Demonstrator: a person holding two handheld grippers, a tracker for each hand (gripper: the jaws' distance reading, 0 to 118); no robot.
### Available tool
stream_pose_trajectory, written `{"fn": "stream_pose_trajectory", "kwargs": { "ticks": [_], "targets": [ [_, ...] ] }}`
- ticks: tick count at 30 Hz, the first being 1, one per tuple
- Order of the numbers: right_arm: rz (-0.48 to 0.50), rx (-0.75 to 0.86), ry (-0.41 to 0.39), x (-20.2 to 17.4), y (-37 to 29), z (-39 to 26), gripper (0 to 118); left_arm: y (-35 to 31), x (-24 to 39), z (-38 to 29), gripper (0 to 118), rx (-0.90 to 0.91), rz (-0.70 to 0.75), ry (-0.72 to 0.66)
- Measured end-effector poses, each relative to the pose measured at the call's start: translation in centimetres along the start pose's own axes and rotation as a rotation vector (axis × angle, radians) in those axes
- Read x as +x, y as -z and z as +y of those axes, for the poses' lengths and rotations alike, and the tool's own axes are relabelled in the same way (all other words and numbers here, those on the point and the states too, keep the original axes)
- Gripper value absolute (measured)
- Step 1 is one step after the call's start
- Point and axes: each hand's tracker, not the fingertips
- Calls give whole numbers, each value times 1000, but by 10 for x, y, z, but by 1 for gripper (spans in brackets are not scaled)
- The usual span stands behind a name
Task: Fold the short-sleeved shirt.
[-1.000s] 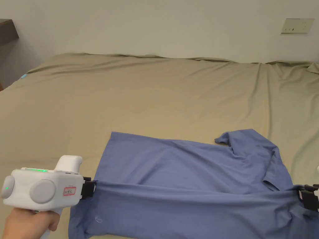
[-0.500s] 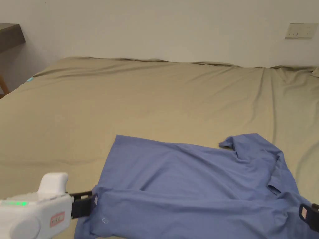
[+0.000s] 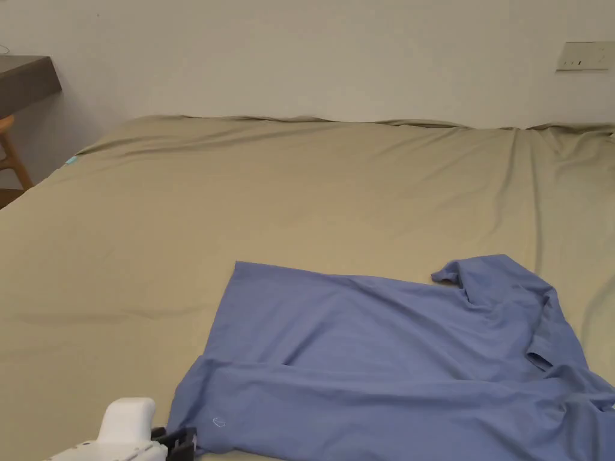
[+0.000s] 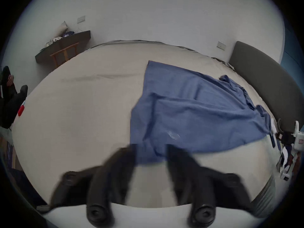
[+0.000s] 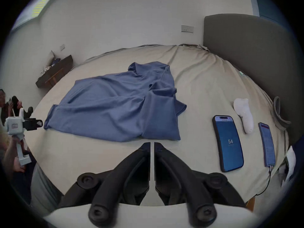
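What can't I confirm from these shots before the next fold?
- Left gripper: its own view is motion-blurred; whether the open jaws touch the shirt hem is unclear.
- Shirt's near edge: cut off by the head view's bottom edge.
- Sleeve nearest the right gripper: bunched, its layering hidden.

Head view looked down across the bed point(image 3: 300, 180); both gripper views sat low at its near edge, sharing the shirt point(image 3: 384, 360).

Left tongs point(image 4: 150, 156): let go of the hem, jaws now apart, just off the shirt point(image 3: 384, 360).
Right tongs point(image 5: 152, 145): released the sleeve, pulled back, jaws together.
Shirt: lifted fold now lying flat.
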Motion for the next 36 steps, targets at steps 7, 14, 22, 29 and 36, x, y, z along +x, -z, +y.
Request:
{"fn": "stream_pose_trajectory", "kwargs": {
  "ticks": [7,14,22,29,36],
  "targets": [
    [37,12,27,12,9,23,46,49,4,25,89,-100,-30,-7],
    [24,-83,56,34,54,34,103,52,8,23,7,-53,-6,-1],
    [71,-195,132,43,108,37,72,56,-1,24,7,-71,-42,-19],
    [76,-179,22,22,86,39,14,49,-14,31,5,-74,-120,-106],
    [151,-117,48,29,32,49,14,10,-20,43,4,-37,-165,-65]
  ]
}}
